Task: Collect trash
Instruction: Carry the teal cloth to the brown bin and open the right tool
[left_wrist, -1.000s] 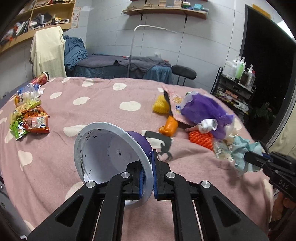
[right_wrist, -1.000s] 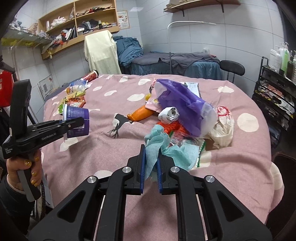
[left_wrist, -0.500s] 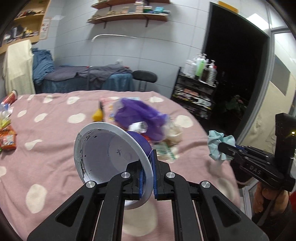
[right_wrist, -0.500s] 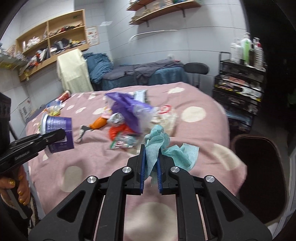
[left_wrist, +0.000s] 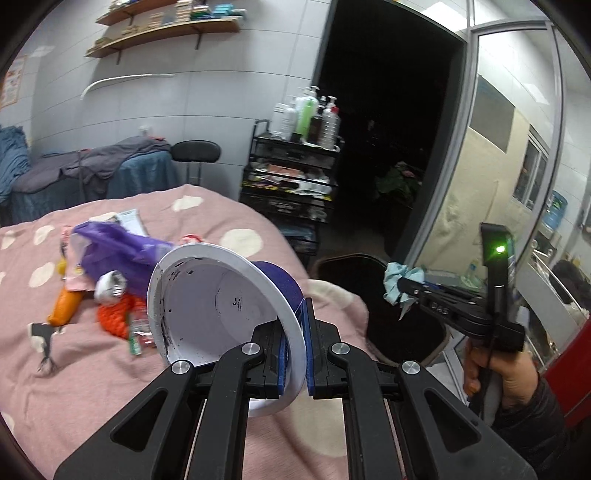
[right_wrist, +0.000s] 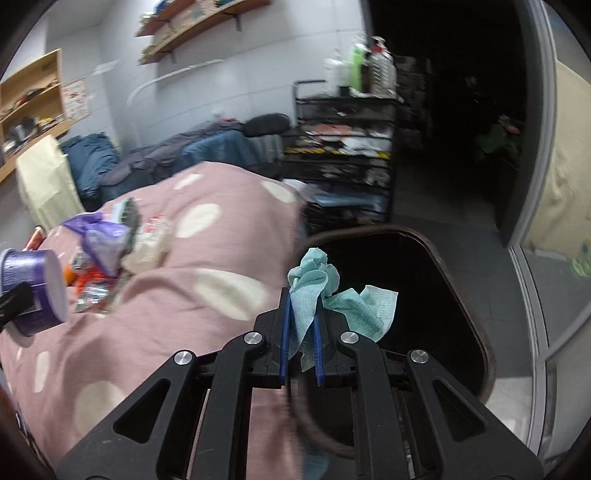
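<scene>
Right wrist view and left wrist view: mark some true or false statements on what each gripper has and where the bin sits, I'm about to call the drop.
1. The right gripper is clamped on a teal tissue. True.
2. The left gripper is empty. False: it pinches the rim of a purple cup.
3. The cup holds liquid. False: its white inside looks empty.
4. A dark bin stands beside the bed. True.
5. The tissue already lies in the bin. False: it is in the jaws.

Black hand-held gripper (left_wrist: 293, 354), blue pads (left_wrist: 283, 354), silver screws, dark sleeve (left_wrist: 532, 435).
</scene>
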